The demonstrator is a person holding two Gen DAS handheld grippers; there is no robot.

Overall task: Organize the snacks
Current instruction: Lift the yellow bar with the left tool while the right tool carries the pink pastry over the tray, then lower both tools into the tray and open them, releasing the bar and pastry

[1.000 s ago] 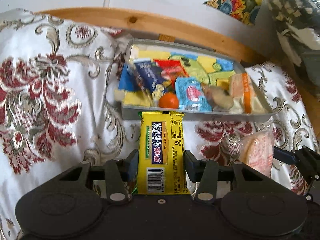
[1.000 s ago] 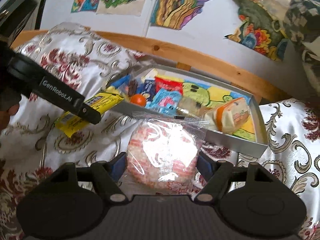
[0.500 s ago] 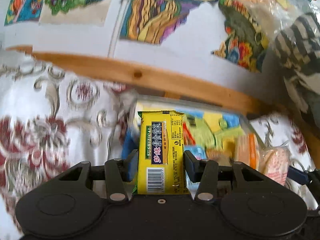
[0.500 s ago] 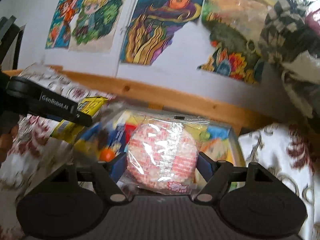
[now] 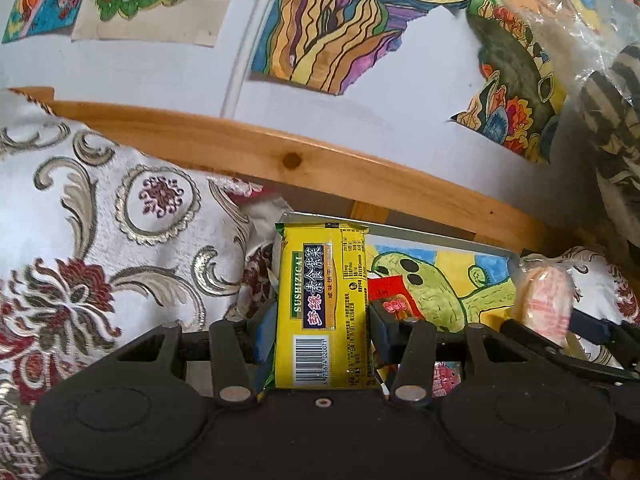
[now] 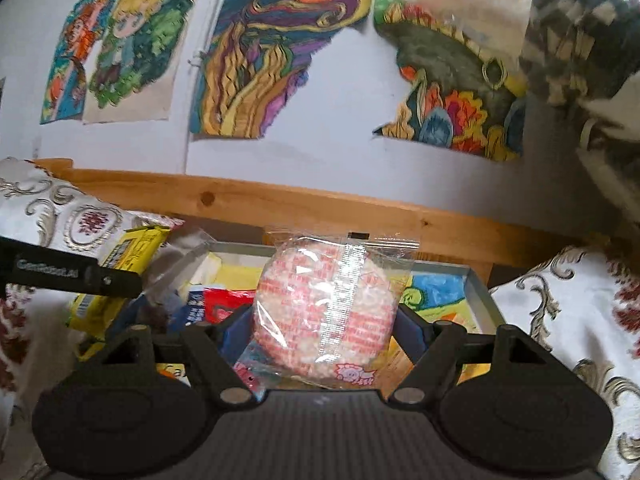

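Now both jaws grip snacks (yellow packet, round cake).

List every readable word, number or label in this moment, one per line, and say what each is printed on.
"SUSHIZICAI": yellow snack packet held in the left tool.
Large Chinese characters beside it: same packet, visible but not transcribed here.
Barcode digits and small print: same packet, too small to read surely.
White lettering on the left tool's arm: blurred.
Red print on the round cake wrapper in the right tool: unreadable.
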